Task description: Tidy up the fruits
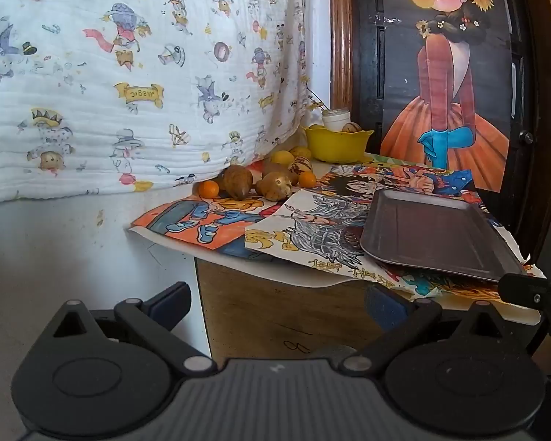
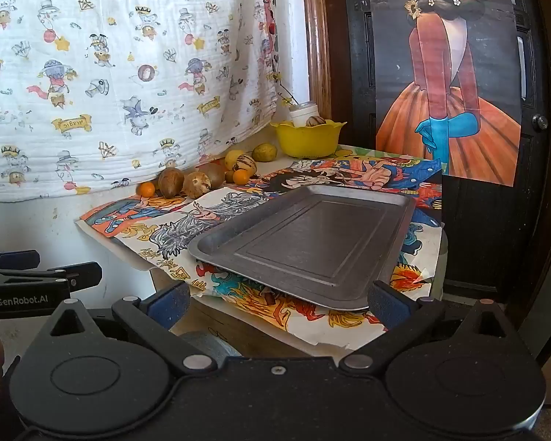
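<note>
At the near edge of the table (image 2: 260,345), the right gripper (image 2: 275,305) is held with its jaws spread wide and nothing between them; its blue pads (image 2: 382,299) are seen just in front of a dark metal tray (image 2: 312,242). Off to its left, the left gripper (image 1: 275,303) is likewise held fully spread and empty, short of the table's front. The tray is laid empty on colourful cartoon drawings (image 2: 172,228) by which the tabletop is covered. Beyond the tray, the fruits (image 2: 202,178) are gathered in a loose cluster along the back of the table, against a hanging printed cloth (image 2: 128,73): two small oranges (image 2: 145,188), several brown pointed fruits, a striped one and some yellow ones. Further back, a yellow bowl (image 2: 308,141) is set in the corner, with another striped fruit (image 2: 315,121) and a white jar (image 2: 304,112) seen at its rim. On the dark door behind, a painted poster (image 2: 448,73) is hung.
</note>
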`<state>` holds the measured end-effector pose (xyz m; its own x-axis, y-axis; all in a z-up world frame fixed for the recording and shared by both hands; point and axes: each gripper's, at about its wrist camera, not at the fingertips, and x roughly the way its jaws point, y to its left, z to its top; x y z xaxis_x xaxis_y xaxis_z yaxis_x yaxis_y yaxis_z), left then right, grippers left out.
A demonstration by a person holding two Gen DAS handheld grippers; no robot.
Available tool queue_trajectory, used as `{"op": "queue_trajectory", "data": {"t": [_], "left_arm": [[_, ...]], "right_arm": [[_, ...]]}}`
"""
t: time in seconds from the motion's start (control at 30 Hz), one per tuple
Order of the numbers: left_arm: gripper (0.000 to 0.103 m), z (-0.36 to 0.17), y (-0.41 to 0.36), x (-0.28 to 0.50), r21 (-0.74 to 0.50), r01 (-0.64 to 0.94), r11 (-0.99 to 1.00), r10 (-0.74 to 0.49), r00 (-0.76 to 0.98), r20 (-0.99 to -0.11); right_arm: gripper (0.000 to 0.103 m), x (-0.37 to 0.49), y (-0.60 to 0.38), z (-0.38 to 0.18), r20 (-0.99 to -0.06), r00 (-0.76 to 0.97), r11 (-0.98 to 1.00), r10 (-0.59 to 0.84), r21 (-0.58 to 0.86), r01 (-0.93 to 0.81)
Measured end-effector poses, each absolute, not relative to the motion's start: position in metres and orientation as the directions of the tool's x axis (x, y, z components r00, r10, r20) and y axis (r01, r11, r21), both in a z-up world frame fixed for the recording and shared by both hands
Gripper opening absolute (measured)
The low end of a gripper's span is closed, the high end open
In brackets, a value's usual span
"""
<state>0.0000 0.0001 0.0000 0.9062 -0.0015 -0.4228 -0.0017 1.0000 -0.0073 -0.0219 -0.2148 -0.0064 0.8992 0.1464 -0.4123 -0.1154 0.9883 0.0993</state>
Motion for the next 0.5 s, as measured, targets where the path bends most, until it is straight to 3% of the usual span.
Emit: {"op": "queue_trajectory", "data": {"t": [0.5], "left_arm": [[0.103, 0.0000, 0.0000, 0.0000, -0.004, -0.002, 1.000, 0.001, 0.907, -0.422]], "right_arm": [[0.103, -0.0222, -0.2149, -0.0062, -0.413, 0.899, 0.988, 0.147, 0.099, -0.115]]}}
